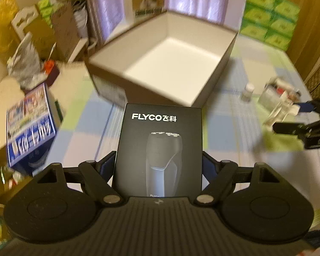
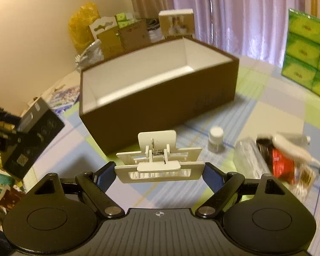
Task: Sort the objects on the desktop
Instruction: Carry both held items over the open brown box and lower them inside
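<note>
A pastel checked tablecloth (image 2: 266, 111) covers the table, with lilac curtains (image 2: 234, 10) behind and stacked green tissue packs (image 2: 305, 49) off to one side. The landmark is the big open storage box (image 2: 160, 98), brown outside and white inside; both views show its floor bare, so by my reckoning nothing has been sorted into it yet.

My left gripper (image 1: 159, 166) is pinching a black FLYCO shaver box (image 1: 160, 149) by its two long sides, held above the cloth just short of the storage box's near wall. My right gripper (image 2: 159, 173) is clamped on a white plastic spring clip (image 2: 159, 160) across its length, also just in front of the storage box.

Left on the cloth, near the storage box's front corner, are a small white-capped bottle (image 2: 216, 139) and, beyond that, a clear packet with red and white contents (image 2: 277, 160); what is inside is too blurred to name. A blue printed carton (image 1: 30, 125) lies on the opposite side of the storage box.

I judge the job barely begun: two items in hand and close to dropping in, at least two more waiting.
</note>
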`<state>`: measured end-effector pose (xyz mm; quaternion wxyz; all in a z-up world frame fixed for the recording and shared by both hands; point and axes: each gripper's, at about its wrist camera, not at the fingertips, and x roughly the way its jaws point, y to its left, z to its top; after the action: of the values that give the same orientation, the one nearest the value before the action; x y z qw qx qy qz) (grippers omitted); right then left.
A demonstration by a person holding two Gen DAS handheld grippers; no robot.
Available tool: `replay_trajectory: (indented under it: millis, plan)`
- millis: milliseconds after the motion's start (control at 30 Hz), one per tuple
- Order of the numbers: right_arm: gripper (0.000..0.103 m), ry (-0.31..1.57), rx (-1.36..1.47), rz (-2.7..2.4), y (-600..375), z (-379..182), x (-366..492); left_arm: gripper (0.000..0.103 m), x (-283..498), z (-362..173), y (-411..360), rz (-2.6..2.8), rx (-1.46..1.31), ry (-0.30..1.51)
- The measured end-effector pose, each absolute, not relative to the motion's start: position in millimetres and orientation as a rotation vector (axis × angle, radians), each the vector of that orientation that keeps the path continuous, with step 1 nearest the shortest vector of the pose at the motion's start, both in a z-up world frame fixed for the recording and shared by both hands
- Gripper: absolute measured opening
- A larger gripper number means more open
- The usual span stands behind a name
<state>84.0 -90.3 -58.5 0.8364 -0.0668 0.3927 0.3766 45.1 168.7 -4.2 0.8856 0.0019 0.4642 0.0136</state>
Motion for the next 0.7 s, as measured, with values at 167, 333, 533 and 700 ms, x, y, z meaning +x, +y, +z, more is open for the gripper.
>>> replay_trajectory:
  millis: [167, 333, 533, 700]
  plan:
    - [0.084, 0.798, -0.143, 0.830, -79, -38, 93, 0.077, 72, 28, 172, -0.030, 0.044, 0.887]
    - [0.084, 0.756, -0.165, 0.859, -60, -22, 107, 0.077, 114, 40, 176, -0.073, 0.065, 0.844]
    - [0.084, 0.710, -0.198, 0.875, -25, -10, 132, 0.077, 172, 40, 183, -0.107, 0.089, 0.838]
    - [0.084, 0.715, -0.211, 0.882, 11, -11, 161, 0.077, 211, 34, 190, -0.132, 0.110, 0.849]
